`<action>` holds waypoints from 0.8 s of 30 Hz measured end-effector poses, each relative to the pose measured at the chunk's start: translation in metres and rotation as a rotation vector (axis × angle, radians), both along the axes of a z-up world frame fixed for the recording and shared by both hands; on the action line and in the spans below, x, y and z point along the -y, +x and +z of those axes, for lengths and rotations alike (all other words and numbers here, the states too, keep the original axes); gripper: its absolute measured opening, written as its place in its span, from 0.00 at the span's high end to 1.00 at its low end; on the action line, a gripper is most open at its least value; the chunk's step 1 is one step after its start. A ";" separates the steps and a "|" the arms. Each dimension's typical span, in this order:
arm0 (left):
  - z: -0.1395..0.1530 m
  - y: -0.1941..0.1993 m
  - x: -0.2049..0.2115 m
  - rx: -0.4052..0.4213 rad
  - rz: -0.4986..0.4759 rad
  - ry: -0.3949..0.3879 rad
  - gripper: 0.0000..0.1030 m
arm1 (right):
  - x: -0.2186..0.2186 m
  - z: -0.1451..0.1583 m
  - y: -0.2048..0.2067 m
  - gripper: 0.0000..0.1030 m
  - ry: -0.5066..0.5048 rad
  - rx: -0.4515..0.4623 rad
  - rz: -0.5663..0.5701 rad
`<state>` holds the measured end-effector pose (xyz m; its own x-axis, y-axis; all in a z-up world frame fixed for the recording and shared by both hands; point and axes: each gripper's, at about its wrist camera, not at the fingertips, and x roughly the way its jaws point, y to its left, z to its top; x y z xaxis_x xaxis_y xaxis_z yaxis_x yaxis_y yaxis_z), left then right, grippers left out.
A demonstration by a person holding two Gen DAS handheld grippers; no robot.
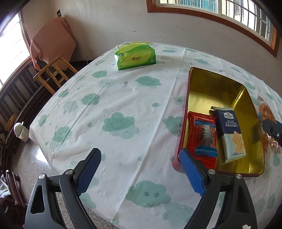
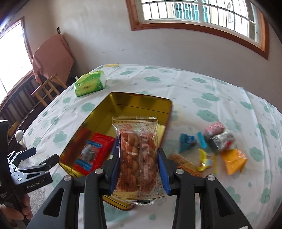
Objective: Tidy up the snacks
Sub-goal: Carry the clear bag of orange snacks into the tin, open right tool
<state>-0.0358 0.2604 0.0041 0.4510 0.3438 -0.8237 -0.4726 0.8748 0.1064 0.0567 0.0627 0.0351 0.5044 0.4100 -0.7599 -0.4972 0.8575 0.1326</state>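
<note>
White tablecloth (image 1: 123, 98) printed with smiling green clouds covers a table below a wood-framed window (image 2: 199, 15). At far left lies a green tissue pack (image 1: 134, 56) with red Chinese writing. Left gripper (image 1: 141, 174), marked "GenRobot.AI", hangs wide open over the cloth, holding nothing. Right of it, a gold-lined tin (image 1: 223, 82) with red outer walls holds 2 packets: a red snack pack (image 1: 202, 137) and a navy pack (image 1: 230, 133) reading "SEA SALT SODA CRACKERS". Right gripper (image 2: 139, 169) clamps a clear packet (image 2: 138, 153) of orange-brown twisted snacks above the tin's near edge. Loose wrapped snacks (image 2: 215, 148) lie right of the tin.
</note>
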 end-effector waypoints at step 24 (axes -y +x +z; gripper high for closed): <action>-0.001 -0.008 -0.017 -0.004 0.032 -0.010 0.14 | -0.059 -0.045 0.008 0.61 -0.090 -0.069 0.061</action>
<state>-0.0438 0.2770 0.0032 0.4364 0.3500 -0.8289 -0.4997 0.8604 0.1002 0.0646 0.1212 -0.0099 0.4262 0.3665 -0.8271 -0.5408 0.8361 0.0919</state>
